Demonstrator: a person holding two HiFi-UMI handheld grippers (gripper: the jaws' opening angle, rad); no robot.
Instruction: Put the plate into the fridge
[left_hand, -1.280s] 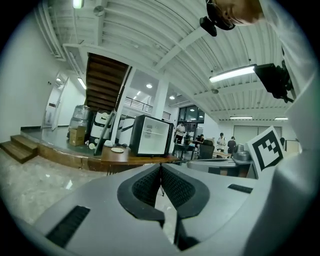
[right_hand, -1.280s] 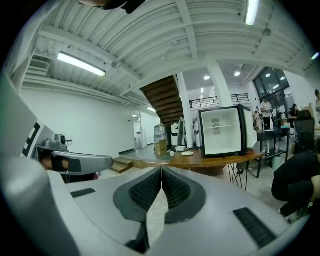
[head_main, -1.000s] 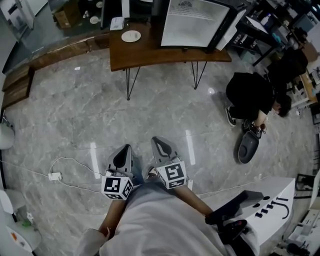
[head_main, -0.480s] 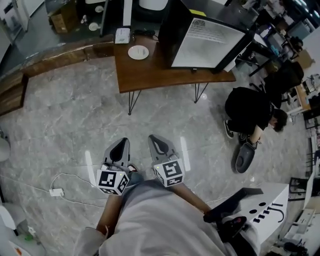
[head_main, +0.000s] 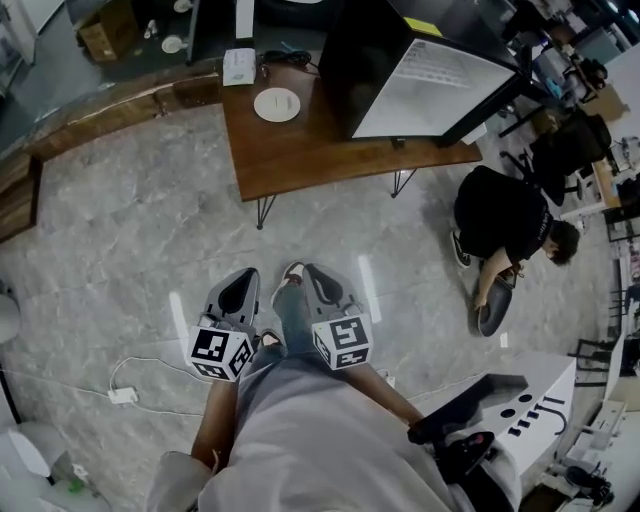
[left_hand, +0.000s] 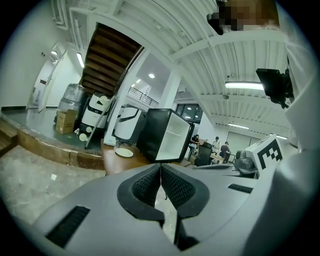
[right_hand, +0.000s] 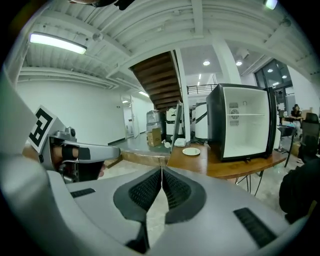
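Plate (head_main: 277, 104) flat, face up, on table (head_main: 310, 152) beside fridge (head_main: 372, 52).

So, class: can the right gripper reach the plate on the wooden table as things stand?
Probably not yet. The plate lies on the table, well beyond the right gripper, across the floor. Nothing blocks the way; the person would have to step closer.

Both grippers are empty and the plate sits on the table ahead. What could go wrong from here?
1. The plate lies flat on the table, and the left gripper and right gripper are both shut. Jaws working under its rim might shove it instead.
2. A white cable trails across the floor on the left, a possible trip.
3. A crouching person is close to the open fridge; give them room.
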